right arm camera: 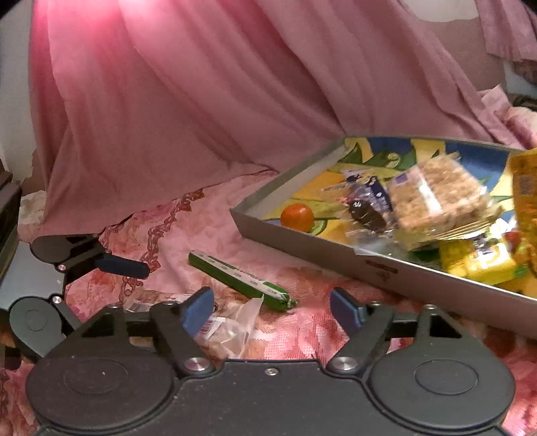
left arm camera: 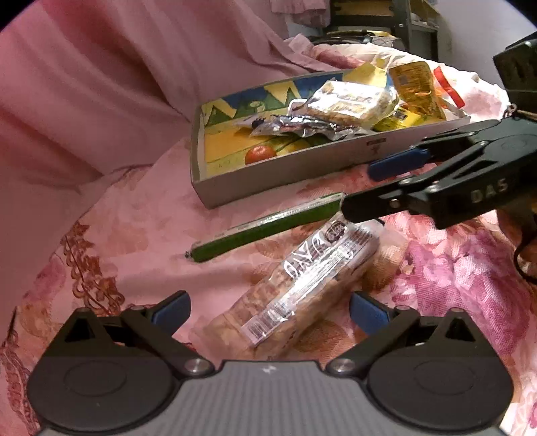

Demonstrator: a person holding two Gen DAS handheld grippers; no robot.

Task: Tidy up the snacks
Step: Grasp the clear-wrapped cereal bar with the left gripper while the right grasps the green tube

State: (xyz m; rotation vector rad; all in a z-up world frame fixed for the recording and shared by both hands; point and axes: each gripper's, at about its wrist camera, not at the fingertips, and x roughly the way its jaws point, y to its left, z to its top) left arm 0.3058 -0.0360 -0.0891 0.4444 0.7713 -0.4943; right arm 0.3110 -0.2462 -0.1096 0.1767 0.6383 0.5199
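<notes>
A clear-wrapped cereal bar (left arm camera: 302, 285) lies on the pink floral cloth, just ahead of my open left gripper (left arm camera: 270, 310), between its pads. A long green stick snack (left arm camera: 265, 226) lies beyond it, also seen in the right wrist view (right arm camera: 241, 280). My right gripper (right arm camera: 272, 310) is open and empty, low over the cloth near the green stick's end; in the left wrist view (left arm camera: 369, 187) its fingertip is next to that end. A grey tray (left arm camera: 285, 171) with a colourful floor holds several wrapped snacks (left arm camera: 352, 104) and an orange round one (left arm camera: 260, 153).
Pink draped fabric (right arm camera: 201, 100) rises behind the cloth. The tray's near wall (right arm camera: 386, 268) stands right of the right gripper. The cereal bar's wrapper end (right arm camera: 231, 327) lies under the right gripper's left finger. A dark shelf (left arm camera: 402, 23) stands far back.
</notes>
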